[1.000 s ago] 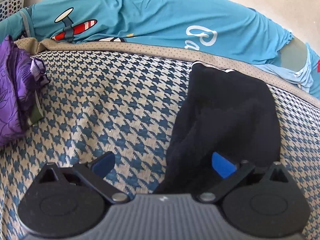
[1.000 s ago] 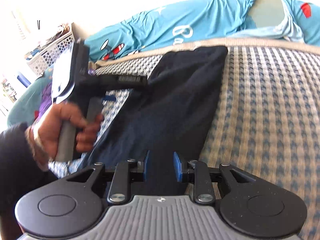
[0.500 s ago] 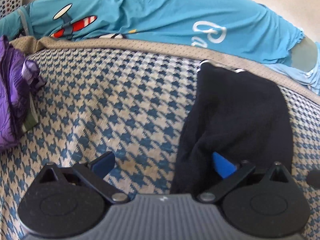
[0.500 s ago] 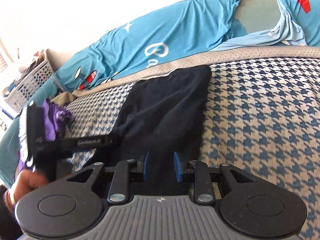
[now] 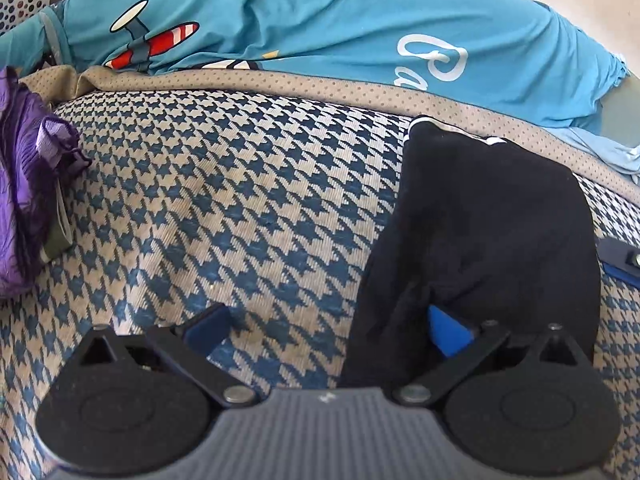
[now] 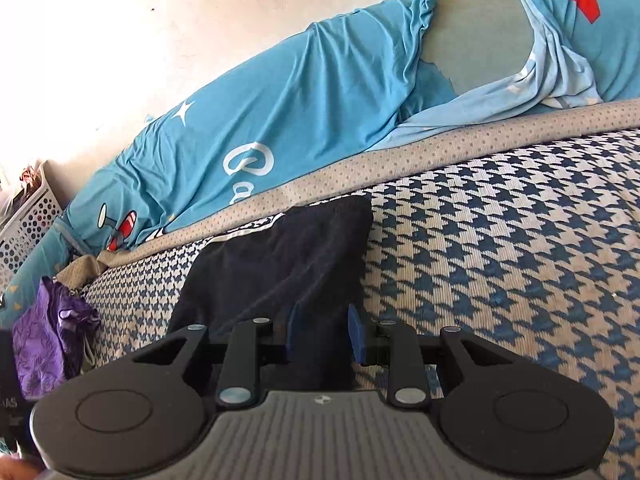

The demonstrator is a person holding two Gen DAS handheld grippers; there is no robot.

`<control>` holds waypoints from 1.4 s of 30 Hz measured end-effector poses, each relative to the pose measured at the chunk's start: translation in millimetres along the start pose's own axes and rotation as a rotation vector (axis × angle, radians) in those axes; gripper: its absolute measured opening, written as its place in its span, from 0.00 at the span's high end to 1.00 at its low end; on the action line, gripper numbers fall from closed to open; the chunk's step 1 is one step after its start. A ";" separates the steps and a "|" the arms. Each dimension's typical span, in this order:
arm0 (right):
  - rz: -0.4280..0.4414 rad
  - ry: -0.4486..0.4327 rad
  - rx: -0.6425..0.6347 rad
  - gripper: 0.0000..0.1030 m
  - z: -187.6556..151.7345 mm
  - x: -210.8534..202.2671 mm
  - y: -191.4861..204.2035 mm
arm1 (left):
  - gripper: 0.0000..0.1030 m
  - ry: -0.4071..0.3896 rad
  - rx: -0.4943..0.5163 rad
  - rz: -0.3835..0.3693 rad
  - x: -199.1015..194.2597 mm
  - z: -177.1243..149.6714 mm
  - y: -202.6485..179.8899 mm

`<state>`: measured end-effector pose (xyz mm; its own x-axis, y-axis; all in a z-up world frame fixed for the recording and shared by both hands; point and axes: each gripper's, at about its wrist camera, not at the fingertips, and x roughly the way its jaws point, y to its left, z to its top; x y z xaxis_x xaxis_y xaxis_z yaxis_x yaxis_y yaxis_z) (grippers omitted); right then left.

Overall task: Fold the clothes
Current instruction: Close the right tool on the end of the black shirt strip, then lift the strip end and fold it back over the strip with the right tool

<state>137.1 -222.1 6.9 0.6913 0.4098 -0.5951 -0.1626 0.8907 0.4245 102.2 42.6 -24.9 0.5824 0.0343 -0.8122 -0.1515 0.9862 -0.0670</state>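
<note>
A black garment (image 5: 492,224) lies on the houndstooth bed cover (image 5: 240,208), its white-trimmed end towards the far edge. My left gripper (image 5: 328,332) is open wide. Its right pad (image 5: 448,336) is tucked against the garment's near left edge, and its left pad rests over bare cover. In the right wrist view the same black garment (image 6: 288,264) runs away from me. My right gripper (image 6: 324,334) is shut on its near end, with dark cloth bunched between the blue pads.
A blue printed sheet (image 6: 320,100) is heaped along the far side of the bed. A purple garment (image 5: 20,200) lies at the left. A white perforated basket (image 6: 28,216) stands beyond it. A black piece of the other gripper (image 5: 622,256) shows at the right edge.
The right gripper has swept across with the garment's end, and the garment now looks shorter. The left gripper and the hand holding it have slid to the lower left edge of the right view.
</note>
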 end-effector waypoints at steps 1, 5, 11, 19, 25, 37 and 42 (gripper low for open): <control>0.006 -0.002 0.007 0.74 2.3 3.7 -1.7 | 0.00 0.001 0.000 0.002 -0.2 0.2 -0.5; 0.030 -0.001 0.038 0.74 10.9 16.6 -8.9 | 0.00 0.005 -0.007 0.002 0.1 1.0 -0.4; 0.044 0.005 0.077 0.70 18.5 29.9 -18.7 | 0.00 0.008 -0.007 0.008 0.0 0.5 -1.9; 0.115 0.029 0.182 0.69 22.7 48.9 -34.5 | 0.00 0.005 -0.009 0.009 -0.5 -0.6 -1.3; 0.152 0.024 0.191 0.70 23.3 57.8 -35.9 | 0.00 0.003 -0.007 0.008 -0.4 -1.1 -1.3; 0.225 0.030 0.226 0.76 23.2 70.5 -35.3 | 0.00 0.007 -0.005 0.004 0.2 -1.1 -1.9; 0.218 0.015 0.228 0.74 20.3 68.7 -34.0 | 0.00 0.006 -0.005 0.005 0.0 -1.2 -1.2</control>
<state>204.4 -228.3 -34.6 0.6467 0.5904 -0.4829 -0.1420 0.7152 0.6843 101.4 41.3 -25.5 0.5769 0.0378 -0.8160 -0.1577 0.9853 -0.0659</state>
